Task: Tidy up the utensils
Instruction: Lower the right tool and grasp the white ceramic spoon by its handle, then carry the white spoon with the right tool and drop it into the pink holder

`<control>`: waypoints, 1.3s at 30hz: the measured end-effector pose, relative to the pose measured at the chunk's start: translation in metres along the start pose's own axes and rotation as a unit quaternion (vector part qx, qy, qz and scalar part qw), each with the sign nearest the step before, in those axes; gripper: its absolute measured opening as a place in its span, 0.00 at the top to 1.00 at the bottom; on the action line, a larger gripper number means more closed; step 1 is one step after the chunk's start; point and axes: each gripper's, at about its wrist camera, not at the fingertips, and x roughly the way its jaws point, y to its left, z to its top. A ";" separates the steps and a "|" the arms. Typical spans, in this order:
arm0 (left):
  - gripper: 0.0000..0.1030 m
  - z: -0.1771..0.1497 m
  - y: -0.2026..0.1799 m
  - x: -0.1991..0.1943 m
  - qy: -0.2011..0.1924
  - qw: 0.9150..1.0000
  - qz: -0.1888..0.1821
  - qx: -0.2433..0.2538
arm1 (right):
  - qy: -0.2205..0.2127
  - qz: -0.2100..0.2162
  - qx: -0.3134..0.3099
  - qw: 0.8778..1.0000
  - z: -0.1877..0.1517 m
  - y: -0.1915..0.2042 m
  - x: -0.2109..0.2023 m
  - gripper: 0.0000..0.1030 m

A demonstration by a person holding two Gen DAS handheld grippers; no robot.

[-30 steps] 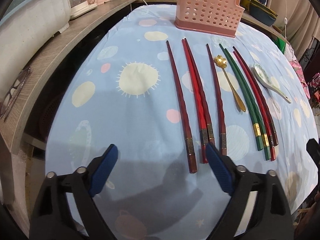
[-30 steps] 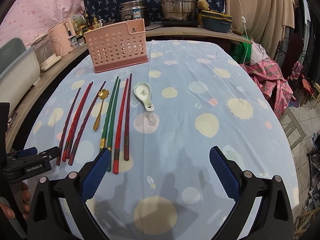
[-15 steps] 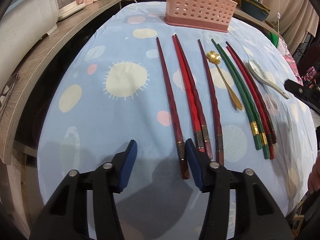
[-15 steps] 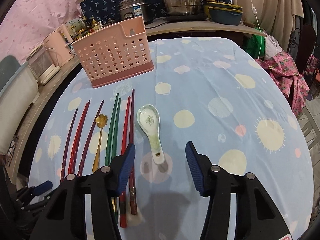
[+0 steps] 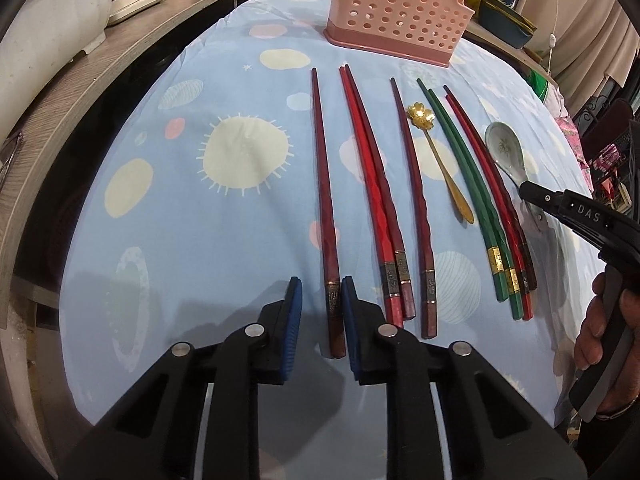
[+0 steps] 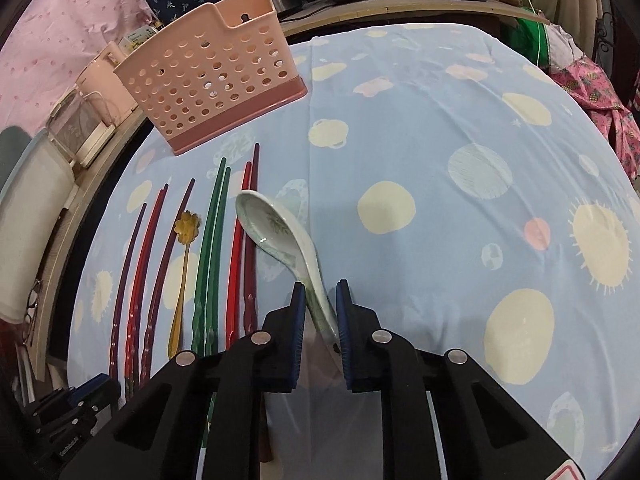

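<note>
The left gripper (image 5: 320, 308) is held low over the near edge of the desk (image 5: 224, 240), which is covered by a pale blue cloth with cream suns and dots. Its jaws have just been closing and are seen nearly together around the butt end of the dark red chopstick (image 5: 325, 216) at the left of the row; whether both pads press on it cannot be told. The right gripper (image 6: 320, 312) has also just been closing, and its jaws are clamped on the handle of the white ceramic spoon (image 6: 280, 236), whose bowl points away toward the pink perforated holder (image 6: 212, 76) at the far side. Between chopstick and spoon, red and green chopsticks (image 5: 464, 184) and a gold flower spoon (image 5: 436, 160) are laid roughly parallel on the cloth.
</note>
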 end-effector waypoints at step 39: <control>0.93 0.103 0.012 -0.131 -0.213 0.977 -0.021 -0.009 | -0.131 0.016 -0.030 0.991 0.054 0.011 -0.097 0.94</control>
